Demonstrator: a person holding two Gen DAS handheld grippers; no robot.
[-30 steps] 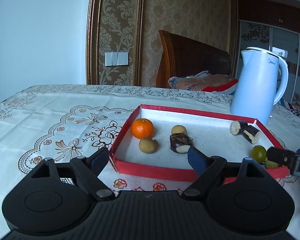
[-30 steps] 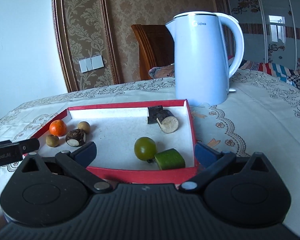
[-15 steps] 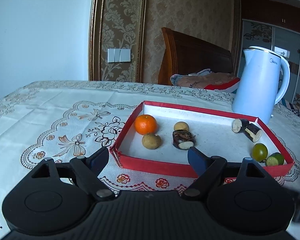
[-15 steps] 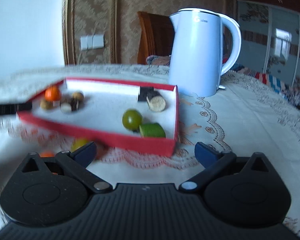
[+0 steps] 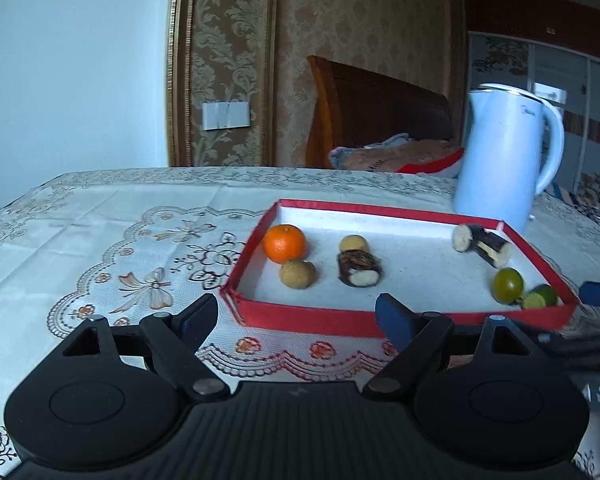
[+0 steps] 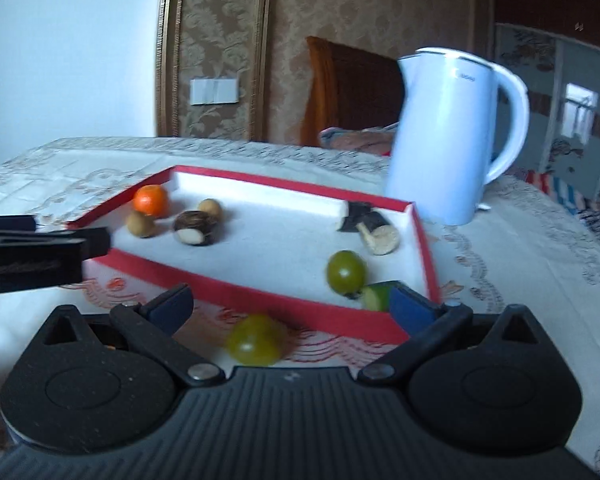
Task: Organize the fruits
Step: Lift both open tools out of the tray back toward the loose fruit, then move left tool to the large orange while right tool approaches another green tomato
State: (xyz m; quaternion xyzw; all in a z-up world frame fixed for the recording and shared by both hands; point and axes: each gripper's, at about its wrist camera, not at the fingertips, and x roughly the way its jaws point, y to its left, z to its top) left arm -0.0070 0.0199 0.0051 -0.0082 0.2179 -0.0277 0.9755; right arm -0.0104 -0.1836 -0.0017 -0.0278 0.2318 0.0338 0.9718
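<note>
A red tray (image 5: 312, 314) (image 6: 256, 294) with a white floor holds an orange (image 5: 285, 243) (image 6: 151, 200), two small brown fruits, a dark cut piece (image 5: 359, 269), two dark cut stalks (image 5: 482, 241), a green round fruit (image 5: 508, 285) (image 6: 346, 272) and a lime piece (image 5: 540, 298). A second green round fruit (image 6: 255, 339) lies on the cloth outside the tray's front wall, between my right gripper's fingers. My left gripper (image 5: 298, 318) is open and empty before the tray's front left corner. My right gripper (image 6: 290, 306) is open and empty.
A white electric kettle (image 5: 508, 164) (image 6: 456, 136) stands behind the tray's far right corner. The table has a patterned lace cloth (image 5: 100, 240). A wooden headboard and bedding lie beyond the table's far edge.
Both grippers pulled back from the tray. The right gripper swung left and dropped low, so a green fruit on the cloth now sits between its fingers.
</note>
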